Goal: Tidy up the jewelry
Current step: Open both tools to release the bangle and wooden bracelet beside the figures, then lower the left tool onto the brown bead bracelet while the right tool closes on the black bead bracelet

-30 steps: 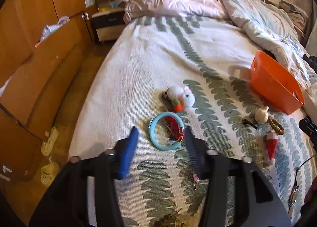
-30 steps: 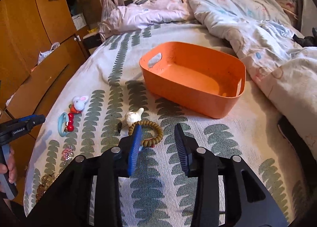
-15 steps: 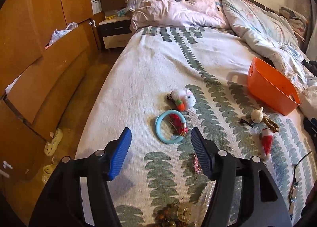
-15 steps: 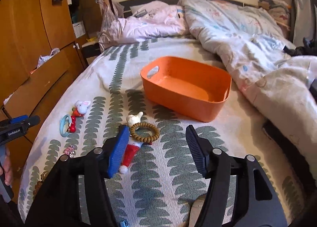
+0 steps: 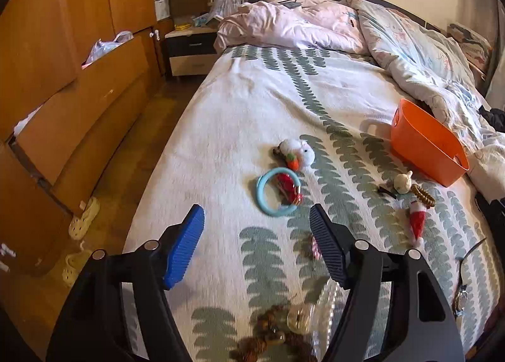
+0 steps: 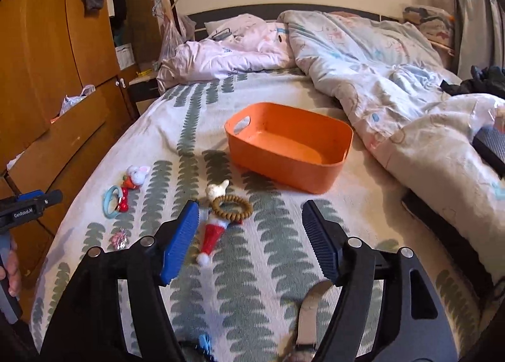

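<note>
Small trinkets lie scattered on a leaf-patterned bedspread. A light-blue bangle point(image 5: 277, 195) with a red piece inside it lies ahead of my left gripper point(image 5: 256, 237), whose jaws are opening with nothing between them. Beyond the bangle sits a white bunny charm point(image 5: 296, 153). My right gripper point(image 6: 249, 229) hovers near a brown bead bracelet point(image 6: 232, 208) and a red Santa-hat charm point(image 6: 213, 238); its jaws are opening too and hold nothing. An empty orange basket point(image 6: 318, 183) stands further back. Brown beads and a clear chain point(image 5: 284, 330) lie under the left gripper.
A rumpled duvet point(image 6: 378, 77) covers the right and far side of the bed. Wooden wardrobes point(image 5: 63, 77) and a nightstand point(image 5: 189, 49) line the left, with slippers point(image 5: 83, 218) on the floor. A small pink clip point(image 6: 118, 239) and a watch point(image 5: 460, 298) lie on the bedspread.
Both grippers drew back and rose, so more of the bed shows. Both pairs of jaws spread wider. The items on the bed stayed put.
</note>
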A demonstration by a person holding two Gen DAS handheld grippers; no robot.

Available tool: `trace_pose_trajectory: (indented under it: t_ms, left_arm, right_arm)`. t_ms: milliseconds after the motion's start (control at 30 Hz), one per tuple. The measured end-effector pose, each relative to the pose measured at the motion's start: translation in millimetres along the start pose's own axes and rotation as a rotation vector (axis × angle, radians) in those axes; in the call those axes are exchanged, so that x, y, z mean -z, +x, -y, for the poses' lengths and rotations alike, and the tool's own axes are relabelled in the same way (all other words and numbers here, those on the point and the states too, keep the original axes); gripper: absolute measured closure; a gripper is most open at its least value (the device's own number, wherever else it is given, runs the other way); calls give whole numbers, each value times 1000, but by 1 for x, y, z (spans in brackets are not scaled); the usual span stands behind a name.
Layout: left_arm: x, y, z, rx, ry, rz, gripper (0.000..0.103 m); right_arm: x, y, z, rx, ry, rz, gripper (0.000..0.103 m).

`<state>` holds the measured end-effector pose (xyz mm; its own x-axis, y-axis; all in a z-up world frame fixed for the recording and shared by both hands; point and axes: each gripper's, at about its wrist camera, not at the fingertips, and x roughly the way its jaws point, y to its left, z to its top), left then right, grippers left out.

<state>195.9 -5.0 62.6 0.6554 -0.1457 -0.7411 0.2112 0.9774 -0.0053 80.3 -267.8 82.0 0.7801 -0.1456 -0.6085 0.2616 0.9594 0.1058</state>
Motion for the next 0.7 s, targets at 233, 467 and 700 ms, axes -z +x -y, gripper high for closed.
trace_pose_trajectory:
  t_ms: [233,467,700]
  left_arm:
    - [36,-14,-1,27,2,-60,34]
    - [84,-26,-9,-10,16,-119,34]
    - [109,-19,-21,-38,11,-184,34]
  right_arm:
    - [13,-36,-1,-1,-3,26,24]
    - [50,-52,16,-33,76,-45,21]
    - [96,-64,31,-13,111,-118,21]
